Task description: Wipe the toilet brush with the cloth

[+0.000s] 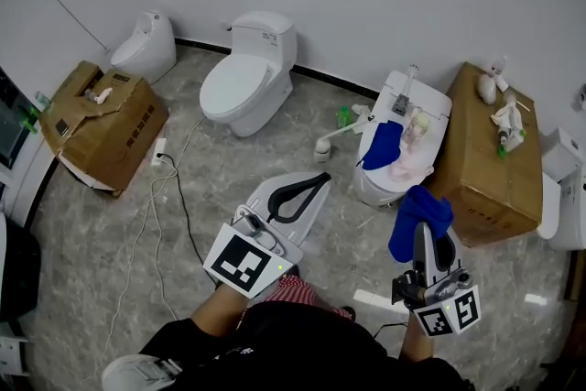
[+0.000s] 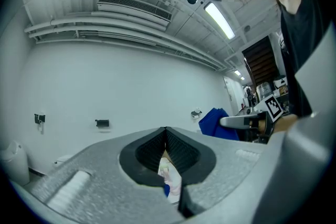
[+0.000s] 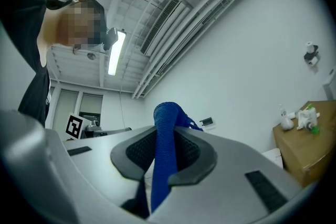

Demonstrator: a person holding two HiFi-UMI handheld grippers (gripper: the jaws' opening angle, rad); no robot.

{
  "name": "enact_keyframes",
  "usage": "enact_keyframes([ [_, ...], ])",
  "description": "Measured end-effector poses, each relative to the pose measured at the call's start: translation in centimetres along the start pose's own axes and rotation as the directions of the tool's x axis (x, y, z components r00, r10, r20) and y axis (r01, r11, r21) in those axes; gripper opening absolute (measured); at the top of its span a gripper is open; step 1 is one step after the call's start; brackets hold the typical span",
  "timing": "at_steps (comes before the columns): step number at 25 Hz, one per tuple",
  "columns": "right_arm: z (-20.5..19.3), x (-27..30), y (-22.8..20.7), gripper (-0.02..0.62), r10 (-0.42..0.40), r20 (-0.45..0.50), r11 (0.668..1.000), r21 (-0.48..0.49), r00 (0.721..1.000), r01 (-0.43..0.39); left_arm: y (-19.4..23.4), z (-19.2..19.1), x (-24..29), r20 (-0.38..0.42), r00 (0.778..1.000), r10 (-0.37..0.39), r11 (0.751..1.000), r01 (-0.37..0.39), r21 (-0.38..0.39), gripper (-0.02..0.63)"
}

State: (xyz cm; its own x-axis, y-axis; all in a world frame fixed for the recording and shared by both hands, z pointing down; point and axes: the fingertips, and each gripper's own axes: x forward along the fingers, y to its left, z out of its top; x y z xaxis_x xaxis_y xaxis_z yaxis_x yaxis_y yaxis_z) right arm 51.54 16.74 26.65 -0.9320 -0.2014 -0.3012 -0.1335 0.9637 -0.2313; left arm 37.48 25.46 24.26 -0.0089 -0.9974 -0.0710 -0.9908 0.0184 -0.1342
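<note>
Blue cloth [image 1: 419, 217] hangs pinched tight between the right gripper's [image 1: 421, 233] jaws, just in front of the cluttered toilet [image 1: 374, 188]. Toilet brush [image 1: 322, 146] stands on the grey marble floor [image 1: 110, 233] left of that toilet. Left gripper [image 1: 316, 182] is fully closed and holds nothing.

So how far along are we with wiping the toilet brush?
Done: the blue cloth is picked up, clamped in the right gripper. In hand: nothing more; the left gripper is shut and empty. Left: what looks like the toilet brush lies on the floor beside the toilet, untouched, so grabbing it and all the wiping remain.
</note>
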Motion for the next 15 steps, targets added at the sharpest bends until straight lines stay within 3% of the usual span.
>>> enact_keyframes([
  [3, -0.5, 1.9, 0.4, 0.063, -0.004, 0.024, 0.999, 0.038, 1.000, 0.003, 2.2, -0.3, -0.2, -0.001, 1.000, 0.000, 1.000, 0.000, -0.002, 0.005],
  [15, -4.1, 8.7, 3.7, 0.063, 0.001, 0.013, 0.999, 0.038, 1.000, -0.002, 9.6, -1.6, -2.8, 0.013, 1.000, -0.005, 1.000, 0.005, -0.001, 0.005],
])
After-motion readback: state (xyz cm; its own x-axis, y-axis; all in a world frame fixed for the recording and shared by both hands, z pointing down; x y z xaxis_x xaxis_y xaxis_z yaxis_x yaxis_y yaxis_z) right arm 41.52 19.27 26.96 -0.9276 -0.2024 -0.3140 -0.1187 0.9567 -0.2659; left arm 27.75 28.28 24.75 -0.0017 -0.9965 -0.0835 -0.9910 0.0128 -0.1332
